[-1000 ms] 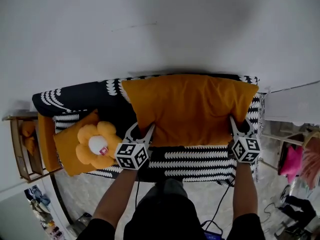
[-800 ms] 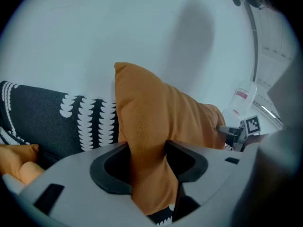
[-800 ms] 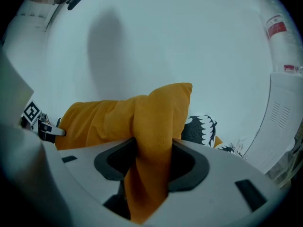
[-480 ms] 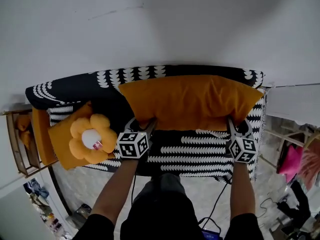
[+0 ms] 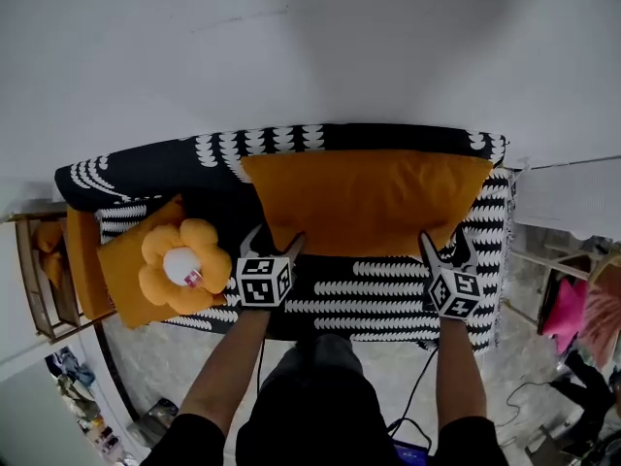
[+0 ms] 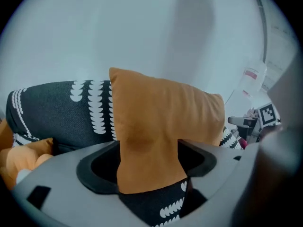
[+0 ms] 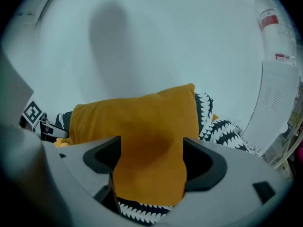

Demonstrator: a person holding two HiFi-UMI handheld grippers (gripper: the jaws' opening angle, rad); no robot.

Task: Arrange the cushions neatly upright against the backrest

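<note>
Bright, even indoor light throws soft grey shadows on the wall; fisheye distortion blackens the corners.

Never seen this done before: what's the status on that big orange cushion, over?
Left hand-held gripper and right hand-held gripper open around lower edge of orange cushion. Cushion upright against backrest. Flower cushion at left, clear of both.

a wooden shelf stands far left; pink cloth far right; white wall behind.
</note>
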